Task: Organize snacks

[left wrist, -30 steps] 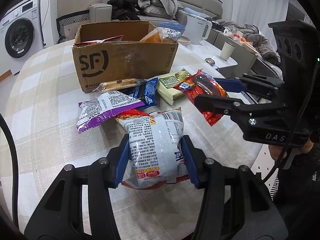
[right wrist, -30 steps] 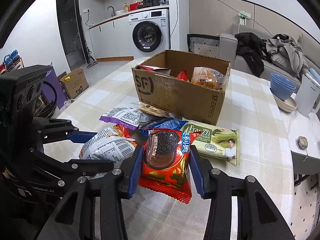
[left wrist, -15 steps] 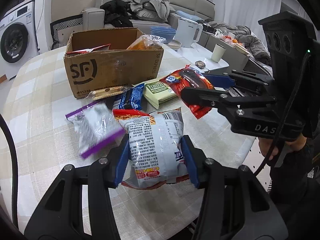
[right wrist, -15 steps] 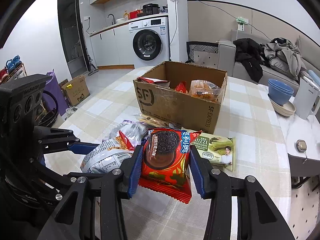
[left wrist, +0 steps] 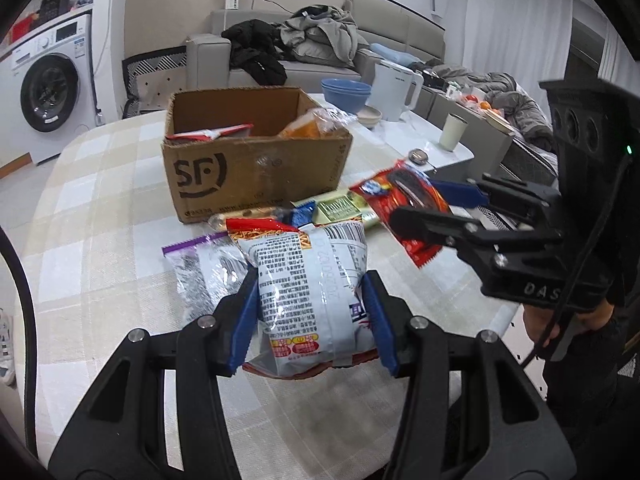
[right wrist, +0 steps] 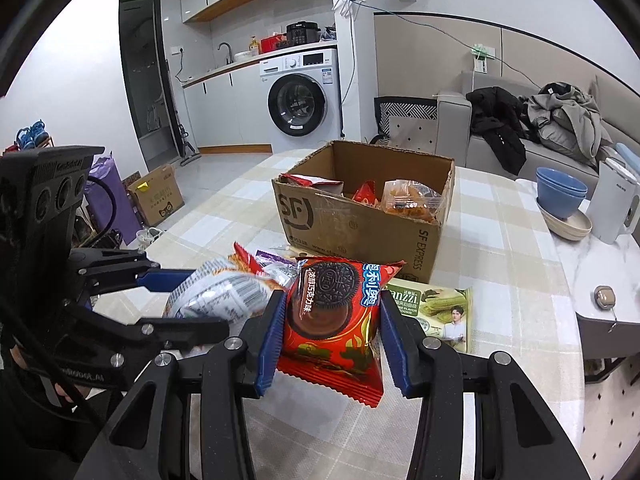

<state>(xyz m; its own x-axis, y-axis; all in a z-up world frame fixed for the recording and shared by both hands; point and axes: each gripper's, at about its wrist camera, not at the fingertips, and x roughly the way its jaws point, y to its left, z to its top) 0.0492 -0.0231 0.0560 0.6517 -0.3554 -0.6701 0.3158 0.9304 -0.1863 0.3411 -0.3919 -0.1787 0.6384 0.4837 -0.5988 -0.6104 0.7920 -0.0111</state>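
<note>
My left gripper (left wrist: pixel 310 316) is shut on a puffy silver-and-red snack bag (left wrist: pixel 310 280), held above the table. My right gripper (right wrist: pixel 334 336) is shut on a red Oreo packet (right wrist: pixel 332 316), also lifted off the table; in the left wrist view the same gripper (left wrist: pixel 424 208) and Oreo packet (left wrist: pixel 400 200) appear at right. Ahead stands an open cardboard box (left wrist: pixel 256 168) (right wrist: pixel 360 224) with snacks inside. On the table lie a purple-edged silver bag (left wrist: pixel 204 268), a green wafer packet (right wrist: pixel 436 312) (left wrist: pixel 340 212), a blue packet (left wrist: pixel 300 214) and a thin biscuit bar (left wrist: pixel 244 214).
The checked tablecloth (left wrist: pixel 100 208) covers a round table. At the far right stand blue bowls (right wrist: pixel 560 188), a white kettle (right wrist: pixel 616 200) and a cup (left wrist: pixel 454 132). A sofa with clothes (left wrist: pixel 312 44) and a washing machine (right wrist: pixel 304 100) are beyond the table.
The left gripper has risen with the silver-and-red bag. The purple-edged bag, dragged along, slid off and settled to the left. The right gripper holds the Oreo packet almost still.
</note>
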